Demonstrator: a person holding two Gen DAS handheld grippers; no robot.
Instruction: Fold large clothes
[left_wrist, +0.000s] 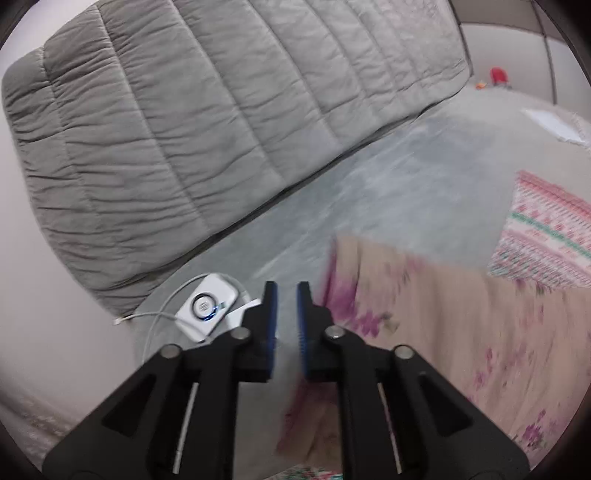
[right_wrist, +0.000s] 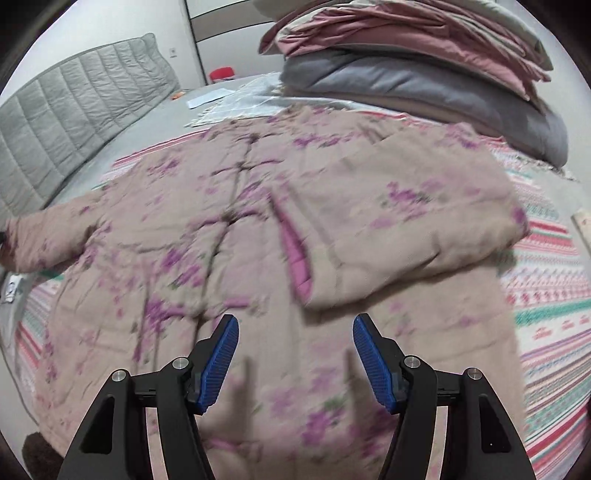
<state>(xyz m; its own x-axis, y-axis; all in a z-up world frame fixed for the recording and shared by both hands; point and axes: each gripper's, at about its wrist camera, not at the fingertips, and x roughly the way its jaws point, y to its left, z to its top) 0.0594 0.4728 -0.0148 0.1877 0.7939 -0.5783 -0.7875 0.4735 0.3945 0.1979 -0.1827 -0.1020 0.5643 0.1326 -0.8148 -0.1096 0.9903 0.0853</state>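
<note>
Open grey sheet (left_wrist: 388, 177) ahead of the left tool (left_wrist: 287, 295), though a white charger (left_wrist: 207, 308) with its cable sits just left, the padded headboard (left_wrist: 184, 129) walls off beyond, and stacked bedding (right_wrist: 424, 62) blocks the far right.

A bedroom in a home: a bed under a grey sheet (left_wrist: 388, 177), with a grey quilted headboard (left_wrist: 184, 122) from nine to twelve o'clock in the left view. Folded bedding (right_wrist: 424, 55) is stacked at one o'clock in the right view, above a striped patterned blanket (right_wrist: 554, 295).
</note>
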